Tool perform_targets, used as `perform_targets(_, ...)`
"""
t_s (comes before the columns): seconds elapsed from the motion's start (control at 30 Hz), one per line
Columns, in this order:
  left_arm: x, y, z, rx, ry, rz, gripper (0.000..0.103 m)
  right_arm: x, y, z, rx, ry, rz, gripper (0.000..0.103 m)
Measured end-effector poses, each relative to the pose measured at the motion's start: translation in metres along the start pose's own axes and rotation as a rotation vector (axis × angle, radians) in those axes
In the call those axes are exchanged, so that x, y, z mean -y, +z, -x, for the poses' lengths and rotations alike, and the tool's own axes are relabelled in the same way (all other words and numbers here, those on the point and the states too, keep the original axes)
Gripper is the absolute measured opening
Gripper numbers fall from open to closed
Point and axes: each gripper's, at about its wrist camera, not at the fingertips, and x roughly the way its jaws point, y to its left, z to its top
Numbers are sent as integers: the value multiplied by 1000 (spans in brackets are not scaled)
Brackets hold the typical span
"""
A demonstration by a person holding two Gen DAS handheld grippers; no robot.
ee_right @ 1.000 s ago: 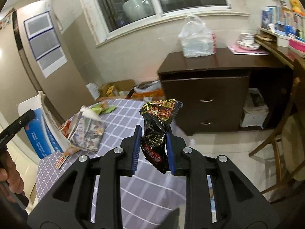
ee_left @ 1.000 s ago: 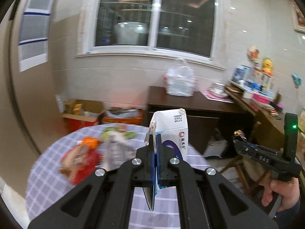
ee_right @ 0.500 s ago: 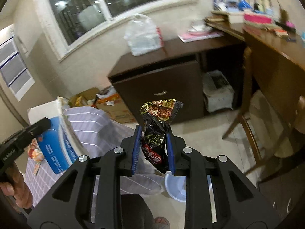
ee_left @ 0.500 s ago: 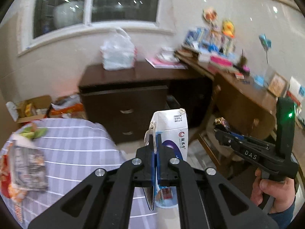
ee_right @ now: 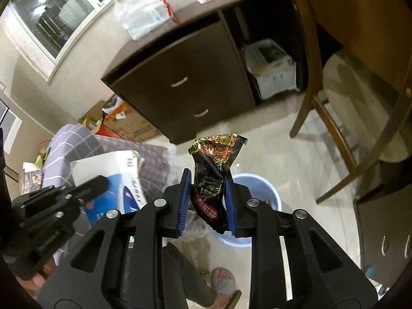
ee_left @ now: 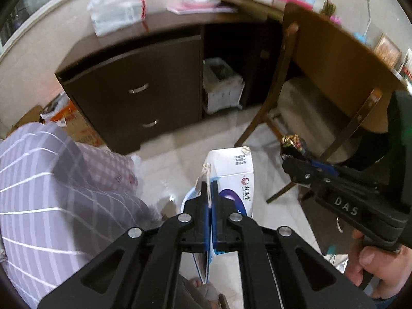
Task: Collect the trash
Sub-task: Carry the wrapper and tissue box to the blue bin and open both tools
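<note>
My left gripper [ee_left: 210,193] is shut on the thin flap of a white and blue carton [ee_left: 233,177], which hangs over the floor. The same carton [ee_right: 113,177] shows at the left of the right wrist view, with the left gripper [ee_right: 96,181] on it. My right gripper [ee_right: 207,200] is shut on a crumpled black snack wrapper [ee_right: 213,170]. That wrapper [ee_left: 292,145] and the right gripper [ee_left: 296,161] appear at the right of the left wrist view. A light blue bin [ee_right: 260,188] stands on the floor right below both grippers; its rim [ee_left: 186,198] peeks out beside the carton.
The table with the checked purple cloth [ee_left: 51,193] is at the left, with more wrappers [ee_right: 31,177] on it. A dark drawer cabinet [ee_left: 136,90] stands ahead, a wooden chair [ee_left: 322,103] at the right. A person's slippered foot [ee_right: 221,283] and leg are near the bin.
Both grippers swung right off the table and tipped down toward the floor, carrying the carton and the wrapper. The blue bin has come into view below them.
</note>
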Motion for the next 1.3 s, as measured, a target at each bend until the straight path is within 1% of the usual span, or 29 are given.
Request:
perform_targets(0.17, 3, 3, -27, -76, 1, -3, 2, 14, 0, -23, -47, 6, -29, 25)
perform_targets(0.27, 1, 6, -40, -110, -11, 2, 4, 17, -1, -38, -83, 12, -37, 27)
perform_targets(0.3, 0, 6, -44, -117, -18, 0, 8, 18, -3, -44, -100, 15, -33, 29)
perform_targets(0.33, 0, 6, -45, -129, -19, -2, 16, 19, -4, -48, -107, 18, -35, 31)
perform_targets(0.37, 0, 7, -47, -143, -19, -1, 45, 21, -5, -52, -114, 25, -44, 45)
perform_targets(0.4, -2, 7, -45, -134, -15, 9, 60, 24, -6, -54, -114, 27, -55, 70)
perform_targets(0.43, -2, 8, -42, -114, -9, 18, 76, 26, -6, -54, -109, 24, -72, 74)
perform_targets(0.47, -4, 9, -37, -86, -1, 28, 83, 30, -7, -51, -97, 22, -95, 75)
perform_targets(0.5, -6, 10, -32, -65, 7, 36, 84, 32, -7, -50, -94, 28, -106, 80)
perform_targets(0.53, -5, 12, -32, -65, 11, 40, 87, 34, -6, -48, -87, 30, -116, 84)
perform_targets(0.57, -6, 13, -31, -71, 15, 43, 87, 36, -5, -43, -72, 21, -125, 92)
perform_targets(0.67, -6, 15, -24, -59, 17, 43, 88, 38, -2, -32, -45, 8, -136, 97)
perform_targets(0.8, -8, 12, -1, -7, 9, 46, 88, 32, 1, -11, -9, -28, -130, 97)
perform_targets(0.87, -10, 9, 14, 27, 7, 47, 89, 27, 2, 0, 10, -31, -126, 97)
perform_targets(1.03, -21, -6, 65, 130, 6, 72, 91, 5, 2, 36, 76, -31, -108, 97)
perform_targets(1.17, -35, -23, 110, 210, 33, 79, 93, -25, 0, 62, 111, -38, -85, 97)
perform_targets(1.2, -41, -30, 125, 237, 43, 84, 94, -36, 0, 68, 118, -38, -75, 97)
perform_targets(1.3, -57, -45, 156, 286, 72, 92, 94, -76, -2, 82, 137, -19, -14, 97)
